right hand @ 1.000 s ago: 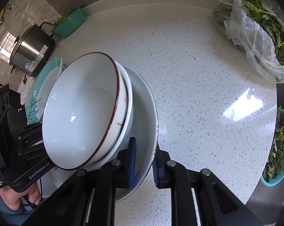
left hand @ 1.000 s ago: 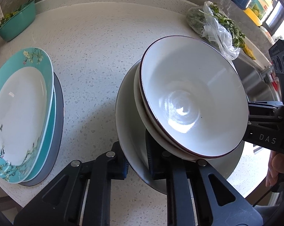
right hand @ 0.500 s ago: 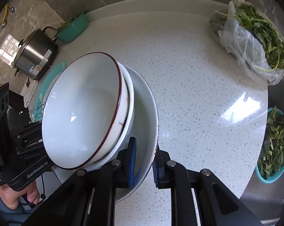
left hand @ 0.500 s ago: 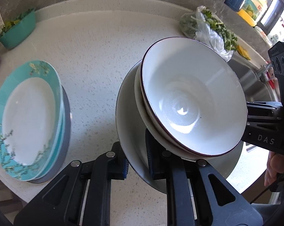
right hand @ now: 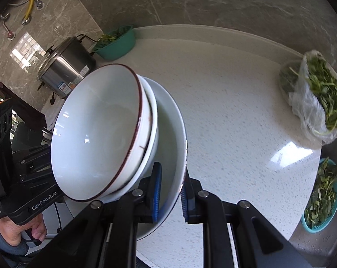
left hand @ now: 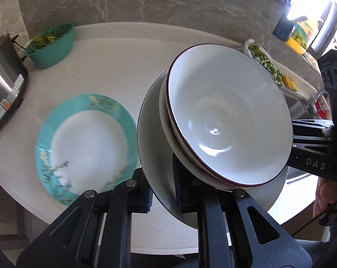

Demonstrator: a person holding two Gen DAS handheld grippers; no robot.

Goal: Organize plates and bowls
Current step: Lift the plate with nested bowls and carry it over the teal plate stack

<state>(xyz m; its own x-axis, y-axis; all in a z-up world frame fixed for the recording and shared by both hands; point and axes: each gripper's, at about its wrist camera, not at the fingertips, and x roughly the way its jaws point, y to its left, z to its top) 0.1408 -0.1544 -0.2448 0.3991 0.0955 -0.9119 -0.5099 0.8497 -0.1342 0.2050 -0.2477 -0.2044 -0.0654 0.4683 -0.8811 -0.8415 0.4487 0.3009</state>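
Left gripper [left hand: 162, 195] pinching near rim of large white bowl [left hand: 155, 174]; right gripper [right hand: 170, 192] clamped on the opposite rim. Two red-rimmed bowls [left hand: 226, 120] nested inside it, whole stack tilted and held clear above the white speckled counter [right hand: 231, 116]. Teal-rimmed floral plate [left hand: 85, 145] lying on counter left of stack, blurred.

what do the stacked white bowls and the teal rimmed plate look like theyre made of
Stacked white bowls: likely glazed ceramic or porcelain, going by the sharp glossy highlights and thin dark-red rim line. Teal-rimmed plate: probably glazed ceramic too, smooth with a printed blossom pattern, though blurred here.
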